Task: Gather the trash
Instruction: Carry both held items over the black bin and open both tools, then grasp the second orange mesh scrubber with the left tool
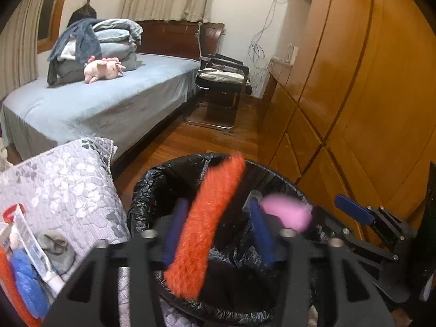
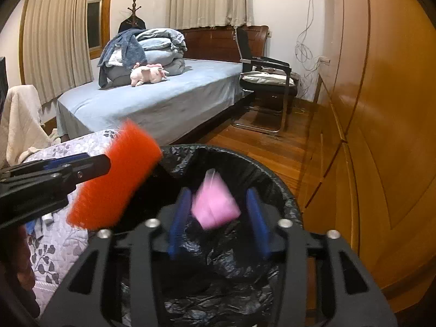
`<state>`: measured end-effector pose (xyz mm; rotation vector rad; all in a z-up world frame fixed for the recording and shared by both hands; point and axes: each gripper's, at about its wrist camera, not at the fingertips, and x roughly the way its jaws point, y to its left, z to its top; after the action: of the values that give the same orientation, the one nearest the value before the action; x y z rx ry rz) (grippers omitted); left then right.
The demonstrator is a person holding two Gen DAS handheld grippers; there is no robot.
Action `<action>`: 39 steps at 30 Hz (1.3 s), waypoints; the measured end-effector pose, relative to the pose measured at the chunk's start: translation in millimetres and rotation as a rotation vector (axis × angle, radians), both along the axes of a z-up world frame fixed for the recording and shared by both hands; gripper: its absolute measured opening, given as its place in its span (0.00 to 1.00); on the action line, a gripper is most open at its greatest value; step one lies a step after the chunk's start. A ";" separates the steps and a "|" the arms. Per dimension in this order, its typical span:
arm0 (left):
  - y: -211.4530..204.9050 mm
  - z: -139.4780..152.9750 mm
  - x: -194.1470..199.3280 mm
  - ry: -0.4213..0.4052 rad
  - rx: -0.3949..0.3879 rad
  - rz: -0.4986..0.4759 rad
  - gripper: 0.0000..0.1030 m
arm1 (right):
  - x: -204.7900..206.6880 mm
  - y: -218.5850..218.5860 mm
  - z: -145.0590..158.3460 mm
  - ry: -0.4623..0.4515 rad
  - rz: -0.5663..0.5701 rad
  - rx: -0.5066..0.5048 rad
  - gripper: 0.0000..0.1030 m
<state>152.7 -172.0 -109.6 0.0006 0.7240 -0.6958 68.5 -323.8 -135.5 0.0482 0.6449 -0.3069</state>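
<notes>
A bin lined with a black bag (image 1: 141,190) (image 2: 272,174) stands below both grippers. My left gripper (image 1: 218,231) is open over the bin's mouth. A long orange fuzzy piece (image 1: 207,223) (image 2: 117,177) hangs blurred between its blue fingers (image 1: 174,231), with a clear gap to the right finger. My right gripper (image 2: 218,218) is open beside it. A blurred pink soft piece (image 2: 215,207) (image 1: 286,212) sits loose between its blue pads (image 2: 256,218), over the bag. In the left wrist view one right finger (image 1: 354,209) shows at the right.
Left of the bin, a flowered quilt (image 1: 68,177) holds a grey sock (image 1: 57,245), a blue wad (image 1: 27,280), a paper wrapper (image 1: 27,234) and an orange strip (image 1: 8,280). Beyond are a blue bed (image 2: 163,100), a black chair (image 2: 267,81), a wooden wardrobe (image 2: 381,136) and wood floor.
</notes>
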 end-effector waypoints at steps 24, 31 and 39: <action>238.2 -8.1 -26.1 -0.111 0.202 0.542 0.88 | 41.3 137.1 8.3 -0.065 0.261 0.122 0.93; 256.6 -39.1 -24.3 -0.069 0.234 0.574 0.86 | 54.2 183.9 -0.4 -0.047 0.344 0.103 0.93; 249.4 -73.1 -10.9 -0.010 0.249 0.520 0.63 | 61.0 197.5 -10.3 -0.022 0.366 0.097 0.93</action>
<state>141.8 77.4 -182.7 0.0417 0.7570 -0.1075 129.6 -126.3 -145.7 0.0253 0.6332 0.0779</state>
